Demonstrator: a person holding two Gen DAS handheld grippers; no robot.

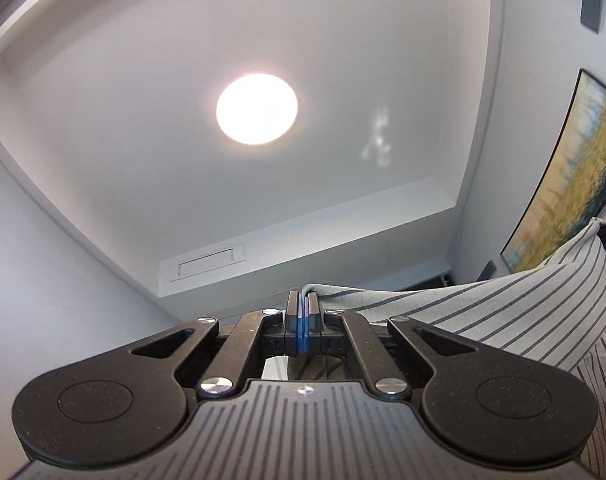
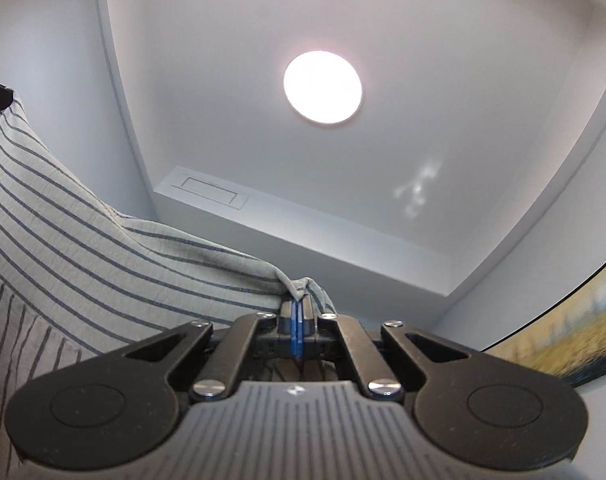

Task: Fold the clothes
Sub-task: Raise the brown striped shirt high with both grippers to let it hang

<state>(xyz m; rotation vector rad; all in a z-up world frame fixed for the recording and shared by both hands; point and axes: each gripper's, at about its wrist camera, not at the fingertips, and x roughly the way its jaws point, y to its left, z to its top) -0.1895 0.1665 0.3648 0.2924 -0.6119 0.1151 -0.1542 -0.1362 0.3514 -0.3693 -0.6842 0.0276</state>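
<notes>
**A:** Start at the left. What did you make of it?

**B:** The left claw point(image 1: 302, 296) pointed up at the ceiling, its two fingers pressed together with only a thin edge of the striped garment point(image 1: 503, 304) pinched between them. From there the cloth ran off to the right, rose to a peak at the frame's edge, and hung down below.

**A:** And across to the right?

**B:** Much the same, mirrored. The right claw point(image 2: 297, 306) was clamped tight on a bunched corner of that garment, and the fabric swept away to its left and up toward the dark body of the other tool at the frame's edge. So the cloth was strung in the air between the two, sagging a little in the middle.

**A:** How far along was the folding, then?

**B:** Hard to settle. Held aloft by two points, it would suit a garment being shaken out flat ahead of any folds, and equally one lifted partway to bring one half over the other. No crease showed in either view. Neither camera saw a worktop or bed beneath, so I couldn't say where it would be laid.

**A:** Any baskets or bins with more clothes?

**B:** None visible. Only the ceiling lamp point(image 1: 257, 109), a vent point(image 1: 205, 262) and a framed painting point(image 1: 567, 184) on the wall.
</notes>
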